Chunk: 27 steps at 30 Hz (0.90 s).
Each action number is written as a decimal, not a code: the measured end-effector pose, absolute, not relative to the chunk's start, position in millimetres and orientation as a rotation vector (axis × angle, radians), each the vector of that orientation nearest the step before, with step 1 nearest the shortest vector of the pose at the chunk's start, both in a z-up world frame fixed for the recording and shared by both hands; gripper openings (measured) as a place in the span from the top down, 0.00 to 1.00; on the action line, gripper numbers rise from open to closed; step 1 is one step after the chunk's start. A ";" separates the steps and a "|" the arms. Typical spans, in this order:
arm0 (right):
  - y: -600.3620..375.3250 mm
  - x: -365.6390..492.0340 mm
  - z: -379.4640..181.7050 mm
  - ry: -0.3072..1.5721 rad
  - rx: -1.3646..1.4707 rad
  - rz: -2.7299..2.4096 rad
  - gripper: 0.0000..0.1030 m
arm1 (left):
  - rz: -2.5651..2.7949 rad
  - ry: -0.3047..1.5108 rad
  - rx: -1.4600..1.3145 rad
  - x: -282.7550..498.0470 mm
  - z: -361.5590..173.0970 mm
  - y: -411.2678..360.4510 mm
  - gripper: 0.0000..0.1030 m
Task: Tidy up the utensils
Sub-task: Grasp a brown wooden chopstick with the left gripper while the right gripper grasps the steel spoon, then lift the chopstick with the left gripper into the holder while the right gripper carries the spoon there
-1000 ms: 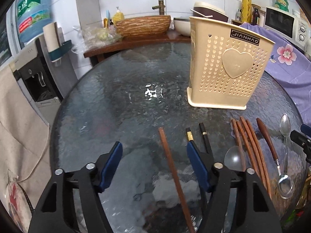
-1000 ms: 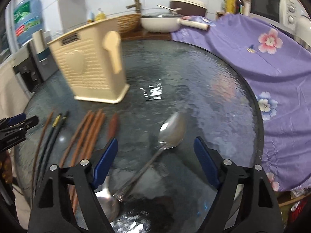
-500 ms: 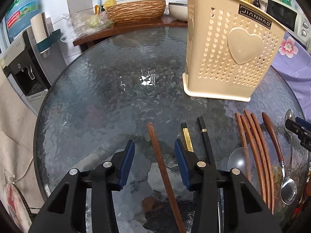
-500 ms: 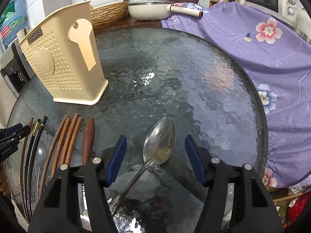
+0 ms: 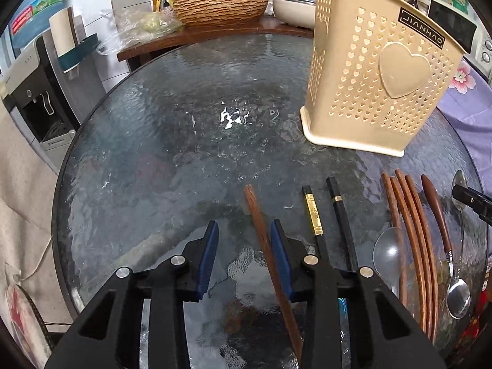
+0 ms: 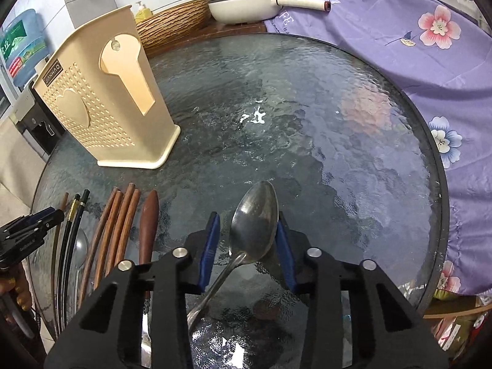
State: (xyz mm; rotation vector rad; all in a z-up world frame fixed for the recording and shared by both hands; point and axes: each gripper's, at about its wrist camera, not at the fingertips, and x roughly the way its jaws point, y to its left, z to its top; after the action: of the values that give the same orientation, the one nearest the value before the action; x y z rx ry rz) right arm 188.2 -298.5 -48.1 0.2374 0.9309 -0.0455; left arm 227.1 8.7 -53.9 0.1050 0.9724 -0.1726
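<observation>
A: Left gripper (image 5: pixel 244 240) — seen how?
B: Tilted down over the round glass desk (image 5: pixel 184 153). Jaws closing, with a brown wooden chopstick (image 5: pixel 261 233) between them. Right pad against the chopstick or just beside it, left pad clearly apart, so not yet pinched.

A: And the right gripper (image 6: pixel 247 236)?
B: Also tilted down, jaws closing around the bowl of a metal spoon (image 6: pixel 253 220). Right pad touching the bowl edge or very near, small gap at the left pad. Cannot tell if really pressed. Spoon handle running back under the gripper body.

A: Where lying, the other utensils?
B: All flat on the desk, near its front edge. Two black chopsticks (image 5: pixel 329 215) with gold bands just right of the brown one. Then a clear plastic spoon (image 5: pixel 389 252), four more brown chopsticks (image 5: pixel 412 233) close together, and a spoon with wooden handle (image 5: pixel 439 224).

A: And the holder?
B: Beige utensil holder (image 5: pixel 369 92) with heart holes, standing upright on the desk behind the row, apart from it. Purple flowered cloth (image 6: pixel 415 46) over the desk edge at the right.
</observation>
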 end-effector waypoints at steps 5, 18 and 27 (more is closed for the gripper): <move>-300.1 190.3 -48.1 0.939 0.258 -0.023 0.74 | -0.182 0.982 0.109 236.1 -53.7 3.8 0.74; -307.8 204.4 -47.0 0.950 0.281 0.055 0.90 | -0.202 1.003 0.097 252.8 -53.4 0.4 0.91; -303.6 197.0 -26.4 0.874 0.264 0.120 0.98 | -0.216 0.990 0.086 257.3 -49.9 -2.6 0.93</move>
State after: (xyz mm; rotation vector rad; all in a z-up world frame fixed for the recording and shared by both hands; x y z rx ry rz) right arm 197.0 -303.6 -26.4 0.2639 0.8741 0.1204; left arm 257.3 -2.6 -49.9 0.0859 0.9898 -0.2163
